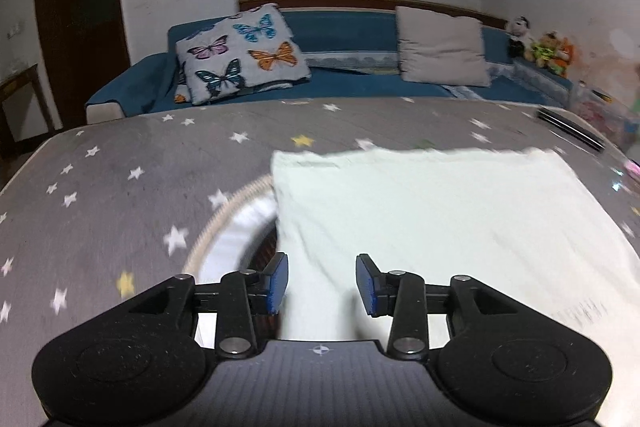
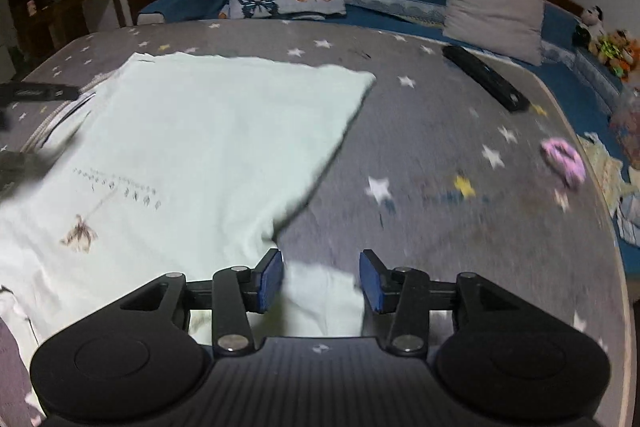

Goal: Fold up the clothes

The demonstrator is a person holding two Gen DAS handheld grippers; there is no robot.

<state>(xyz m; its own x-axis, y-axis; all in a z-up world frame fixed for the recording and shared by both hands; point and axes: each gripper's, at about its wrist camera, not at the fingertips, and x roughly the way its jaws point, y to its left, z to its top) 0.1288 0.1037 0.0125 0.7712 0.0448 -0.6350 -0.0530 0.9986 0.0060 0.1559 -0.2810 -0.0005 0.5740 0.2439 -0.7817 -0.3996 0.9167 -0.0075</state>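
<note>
Left wrist view. Left gripper [image 1: 322,285] low in frame, blue-padded fingers [image 1: 279,281] spread apart, nothing pinched between them. Pale mint T-shirt [image 1: 440,219] flat on a grey star-print table cover [image 1: 120,195], filling the right half of the surface; near edge of the cloth running under the gap between the fingers. Ribbed collar [image 1: 224,223] curving out at the shirt's left side. Beyond the table, a blue sofa [image 1: 352,27] with a butterfly-print cushion [image 1: 244,53], a plain beige cushion [image 1: 442,45] and stuffed toys [image 1: 540,45] at the far right end.

Right wrist view. Right gripper [image 2: 322,281] also released, fingers wide apart, a fold of the same T-shirt [image 2: 192,131] lying loose between them; contact with the pads unclear through motion blur. Shirt spread over the left half of the table, small printed motif [image 2: 80,229] and line of lettering near its left side. Black remote control [image 2: 486,78] far right on the cover, pink hair scrunchie [image 2: 563,158] near the right edge, well apart from the shirt.
</note>
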